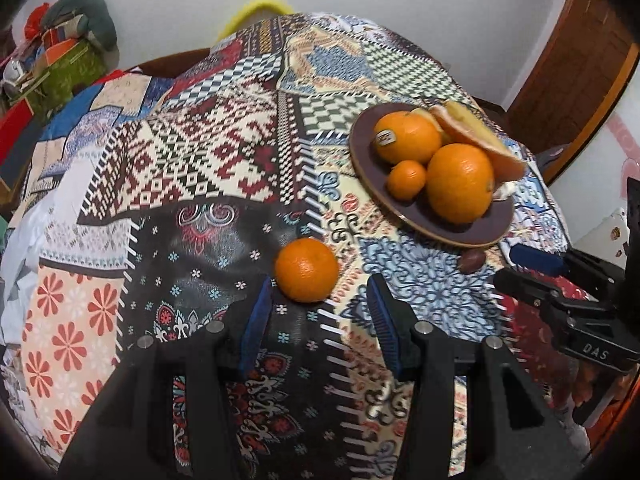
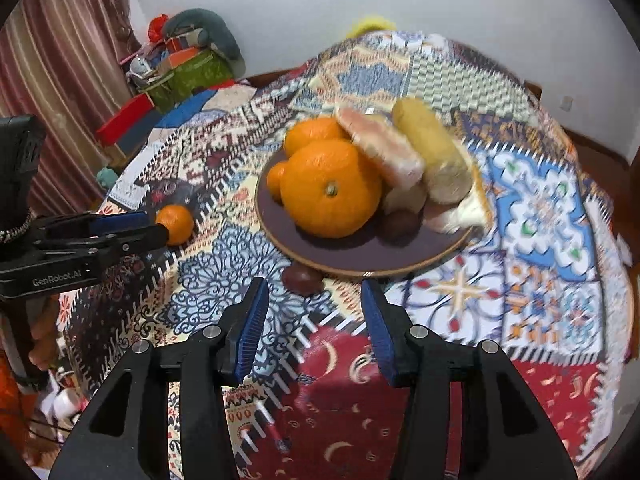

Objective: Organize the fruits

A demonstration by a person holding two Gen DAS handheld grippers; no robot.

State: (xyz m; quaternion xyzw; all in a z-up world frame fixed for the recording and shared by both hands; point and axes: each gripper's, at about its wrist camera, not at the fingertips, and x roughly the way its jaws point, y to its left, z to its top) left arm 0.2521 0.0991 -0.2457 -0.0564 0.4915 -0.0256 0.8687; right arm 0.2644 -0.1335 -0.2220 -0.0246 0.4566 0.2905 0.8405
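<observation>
With spread, empty jaws the left gripper point(image 1: 318, 312) should straddle the loose orange point(image 1: 307, 270) at centre frame squarely before closing, while the right gripper point(image 2: 316, 328), also spread, lines up on the small brown fruit point(image 2: 303, 279) just below the plate point(image 2: 360, 256).

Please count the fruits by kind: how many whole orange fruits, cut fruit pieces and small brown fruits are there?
Whole orange fruits: 4, three on the plate, one on the cloth
Cut fruit pieces: 2
Small brown fruits: 2
Total: 8
</observation>
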